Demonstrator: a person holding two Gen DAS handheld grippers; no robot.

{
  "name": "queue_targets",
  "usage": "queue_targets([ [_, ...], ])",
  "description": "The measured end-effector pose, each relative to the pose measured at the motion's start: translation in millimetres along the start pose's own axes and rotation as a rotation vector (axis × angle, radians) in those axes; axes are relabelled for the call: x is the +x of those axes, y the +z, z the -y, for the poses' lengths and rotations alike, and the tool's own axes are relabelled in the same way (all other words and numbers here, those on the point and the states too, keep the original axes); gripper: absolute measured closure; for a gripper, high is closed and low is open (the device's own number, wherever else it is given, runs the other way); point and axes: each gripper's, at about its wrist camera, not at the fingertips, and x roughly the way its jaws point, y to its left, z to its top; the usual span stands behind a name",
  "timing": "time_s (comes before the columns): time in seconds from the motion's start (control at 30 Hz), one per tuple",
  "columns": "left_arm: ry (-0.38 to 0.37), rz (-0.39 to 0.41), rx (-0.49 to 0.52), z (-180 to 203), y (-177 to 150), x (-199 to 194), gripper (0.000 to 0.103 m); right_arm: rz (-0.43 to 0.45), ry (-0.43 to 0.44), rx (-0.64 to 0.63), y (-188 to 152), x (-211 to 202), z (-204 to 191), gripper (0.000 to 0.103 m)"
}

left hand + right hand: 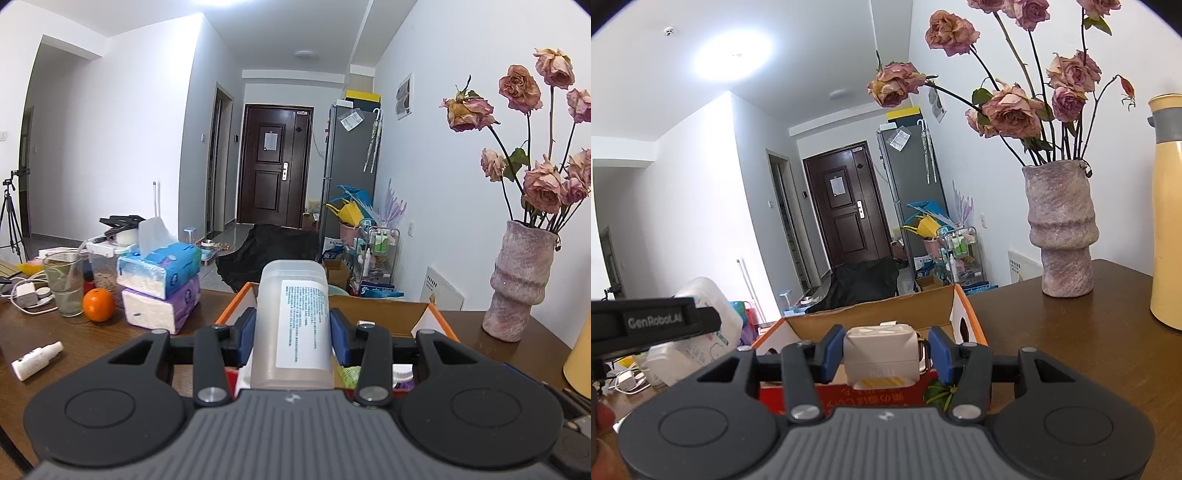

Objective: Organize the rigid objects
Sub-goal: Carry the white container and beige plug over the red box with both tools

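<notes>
Now bottle [291, 325] sits clamped inside left tool [292, 332].

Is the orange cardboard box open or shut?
Open: the box has its flaps raised, with bare cardboard inside showing in both wrist views.

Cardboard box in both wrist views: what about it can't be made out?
- Box contents: left view, hidden by the bottle and gripper.
- Box floor: right view, hidden by the charger and gripper.
- Bottle label print: too small.
</notes>
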Motion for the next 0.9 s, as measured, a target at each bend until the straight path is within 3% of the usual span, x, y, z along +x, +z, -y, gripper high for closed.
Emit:
queue_targets([
  [0.9, -0.004, -0.049, -0.020, 15.8, 15.9, 98.0, 0.061, 0.005, -0.027, -0.022, 18.1, 89.0, 12.0, 0.054],
])
